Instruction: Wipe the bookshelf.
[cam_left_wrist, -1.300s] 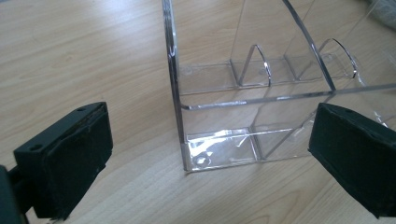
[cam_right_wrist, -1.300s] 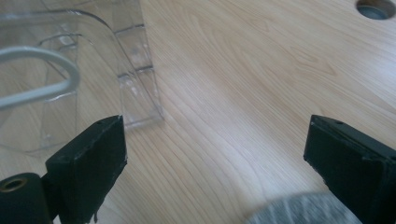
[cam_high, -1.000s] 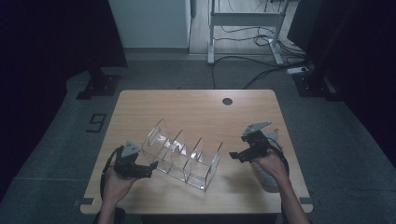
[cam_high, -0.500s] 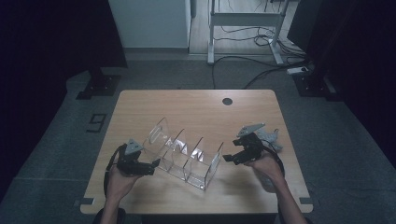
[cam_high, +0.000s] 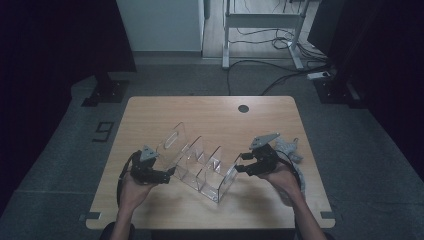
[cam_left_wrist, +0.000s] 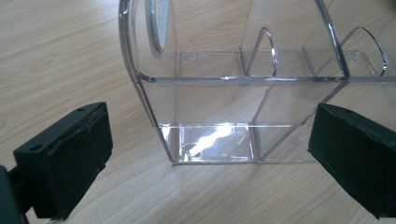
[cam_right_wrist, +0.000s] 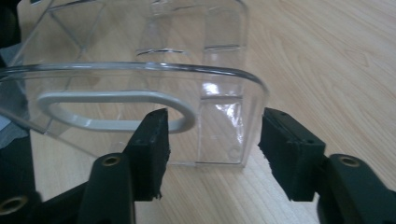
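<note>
One clear acrylic organizer (cam_high: 200, 162) sits mid-table (cam_high: 210, 110), looks stiff, light, slick and crackable, so I'd grab its end walls by the handle cutouts. Left gripper (cam_high: 167, 175) waits wide open at its left end; right gripper (cam_high: 240, 169) has just been closing around its right end wall, pads not touching yet

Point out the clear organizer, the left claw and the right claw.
clear organizer (cam_high: 200, 165), high view, middle divider.
left claw (cam_left_wrist: 210, 154), left gripper view, midway between its fingertips.
right claw (cam_right_wrist: 212, 149), right gripper view, midway between its fingertips.
</note>
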